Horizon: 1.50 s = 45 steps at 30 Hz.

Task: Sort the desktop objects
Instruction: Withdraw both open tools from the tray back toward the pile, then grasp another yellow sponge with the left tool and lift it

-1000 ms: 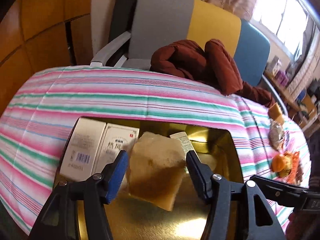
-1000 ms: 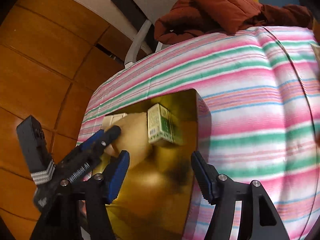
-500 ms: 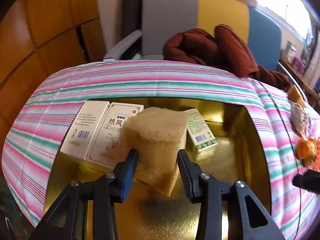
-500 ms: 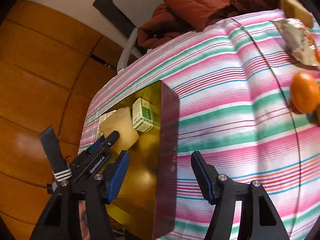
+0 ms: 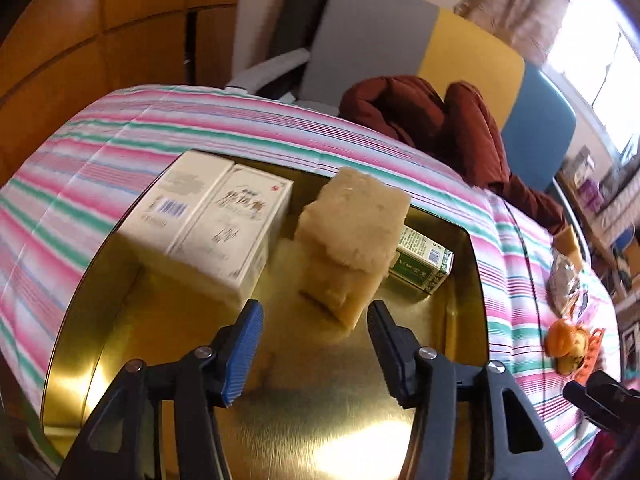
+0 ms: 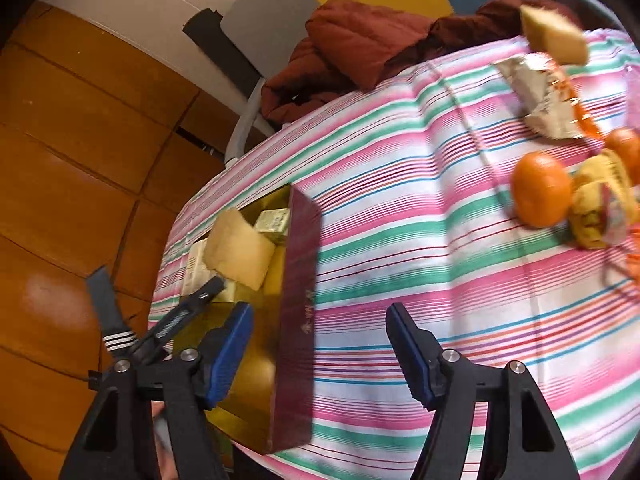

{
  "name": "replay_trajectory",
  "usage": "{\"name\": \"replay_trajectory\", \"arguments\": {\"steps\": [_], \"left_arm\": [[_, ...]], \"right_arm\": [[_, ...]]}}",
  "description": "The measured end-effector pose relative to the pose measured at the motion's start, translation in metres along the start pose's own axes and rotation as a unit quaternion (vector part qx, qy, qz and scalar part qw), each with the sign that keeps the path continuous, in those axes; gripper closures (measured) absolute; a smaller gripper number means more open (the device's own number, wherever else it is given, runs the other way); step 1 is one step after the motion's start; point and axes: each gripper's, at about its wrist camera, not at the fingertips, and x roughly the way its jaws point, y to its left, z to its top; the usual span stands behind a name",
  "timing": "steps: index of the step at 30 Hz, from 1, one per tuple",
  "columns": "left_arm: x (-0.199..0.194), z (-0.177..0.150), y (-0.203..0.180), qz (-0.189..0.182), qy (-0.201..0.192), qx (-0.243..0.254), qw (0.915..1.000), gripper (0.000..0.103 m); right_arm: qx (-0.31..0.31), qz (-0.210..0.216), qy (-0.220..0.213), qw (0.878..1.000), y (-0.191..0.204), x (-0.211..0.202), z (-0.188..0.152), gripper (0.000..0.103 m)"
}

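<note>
A tan sponge [image 5: 352, 232] lies tilted inside the gold tin [image 5: 320, 400], leaning against a green box [image 5: 420, 264]. Two white boxes [image 5: 212, 220] lie at the tin's left. My left gripper [image 5: 314, 312] hangs just short of the sponge, its jaws opening, and the pads touch nothing. In the right wrist view, the sponge [image 6: 236, 254] and the left gripper's fingers [image 6: 200, 300] show over the tin's dark red wall [image 6: 296, 300]. My right gripper [image 6: 319, 316] is above the striped cloth beside the tin, its jaws opening with nothing between them.
On the cloth to the right lie an orange [image 6: 540, 188], a yellow wrapped item [image 6: 596, 208], a crumpled snack packet [image 6: 544, 96] and a second sponge [image 6: 556, 36]. A chair with a dark red jacket [image 5: 432, 120] stands behind the table. Wooden panels are at the left.
The left gripper squeezed the sponge, then opened and let it go; it now rests in the tin. The right gripper swung right, off the tin and over the cloth.
</note>
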Motion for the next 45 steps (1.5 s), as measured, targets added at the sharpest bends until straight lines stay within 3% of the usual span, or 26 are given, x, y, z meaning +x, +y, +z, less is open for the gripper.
{"name": "replay_trajectory", "arguments": {"steps": [7, 13, 17, 23, 29, 34, 40, 44, 45], "left_arm": [[-0.03, -0.021, -0.019, -0.046, -0.019, -0.017, 0.9986, 0.048], [-0.037, -0.033, -0.092, -0.098, -0.008, 0.083, 0.9916, 0.047], [-0.033, -0.042, -0.139, -0.132, 0.01, 0.136, 0.9819, 0.047], [-0.022, -0.052, -0.19, -0.162, 0.041, 0.174, 0.9704, 0.047], [-0.01, -0.042, -0.236, -0.169, 0.057, 0.202, 0.963, 0.047], [0.004, -0.023, -0.279, -0.17, 0.062, 0.227, 0.9568, 0.047], [0.028, -0.002, -0.358, -0.166, 0.071, 0.294, 0.9386, 0.046], [0.055, 0.005, -0.422, -0.176, 0.092, 0.329, 0.9231, 0.035], [0.064, 0.008, -0.436, -0.175, 0.097, 0.33, 0.9227, 0.034]], "right_arm": [[-0.005, -0.036, 0.001, 0.999, -0.029, -0.028, -0.005, 0.033], [0.003, -0.074, -0.01, 0.997, -0.064, -0.062, 0.0, 0.03], [0.027, -0.114, -0.053, 0.992, -0.1, -0.103, 0.017, 0.03], [0.072, -0.181, -0.105, 0.975, -0.167, -0.16, 0.055, 0.03], [0.115, -0.24, -0.081, 0.96, -0.234, -0.173, 0.098, 0.028], [0.16, -0.231, -0.057, 0.958, -0.281, -0.158, 0.117, 0.028], [0.189, -0.202, -0.028, 0.96, -0.302, -0.138, 0.121, 0.026], [0.207, -0.192, -0.021, 0.959, -0.306, -0.136, 0.117, 0.024], [0.211, -0.188, -0.021, 0.959, -0.307, -0.137, 0.117, 0.022]]}}
